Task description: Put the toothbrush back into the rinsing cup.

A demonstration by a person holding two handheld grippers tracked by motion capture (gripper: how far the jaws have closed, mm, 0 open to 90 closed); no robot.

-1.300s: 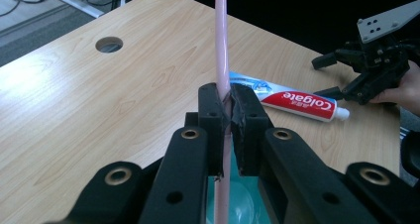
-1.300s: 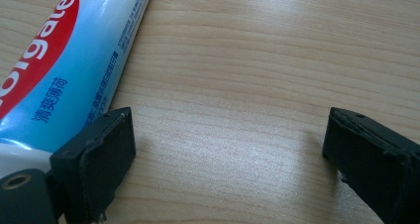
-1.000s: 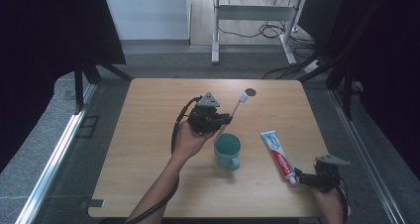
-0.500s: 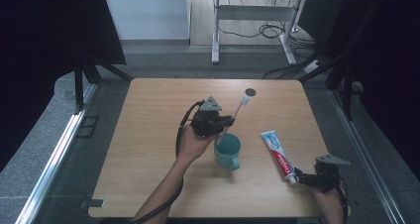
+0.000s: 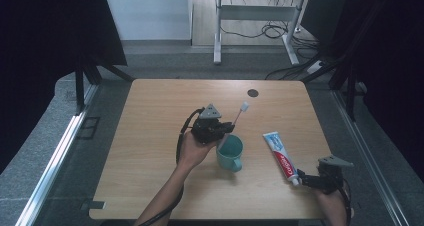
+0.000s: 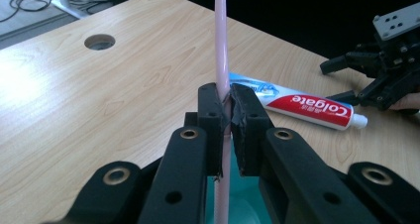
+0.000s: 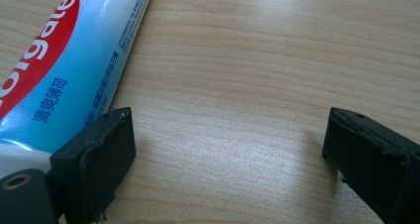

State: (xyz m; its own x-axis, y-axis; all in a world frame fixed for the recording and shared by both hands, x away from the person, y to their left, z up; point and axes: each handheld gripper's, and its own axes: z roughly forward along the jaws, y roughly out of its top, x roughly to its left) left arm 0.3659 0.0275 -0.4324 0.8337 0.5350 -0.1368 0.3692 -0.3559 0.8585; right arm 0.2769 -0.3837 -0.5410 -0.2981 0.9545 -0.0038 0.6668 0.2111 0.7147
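**Toothbrush Over the Cup**

While the slim pale-pink plastic toothbrush (image 6: 221, 45) stands pinched between the pressed-together jaws of the left gripper (image 5: 220, 132), its handle end hangs just above the mouth of the teal plastic handled cup (image 5: 230, 153), which sits near the middle of the light wooden table (image 5: 150, 136), somewhat toward the near edge. In the high view the white bristle head (image 5: 244, 106) leans up and away toward the far edge.

As I judge it, the step in hand is setting the brush into the cup. To do it well, the left gripper should keep the shaft close to upright, bring the lower end inside the rim rather than onto it, and sink gently until the handle meets the bottom before the jaws part; letting go too high could tip the light cup or send the brush bouncing out.

Just beside the cup, toward the right edge, lies the red, white and blue toothpaste tube (image 5: 280, 154), its cap pointing at the near right corner. The right gripper (image 5: 311, 181) rests there with its jaws spread wide, one jaw just beside the tube and nothing between them.
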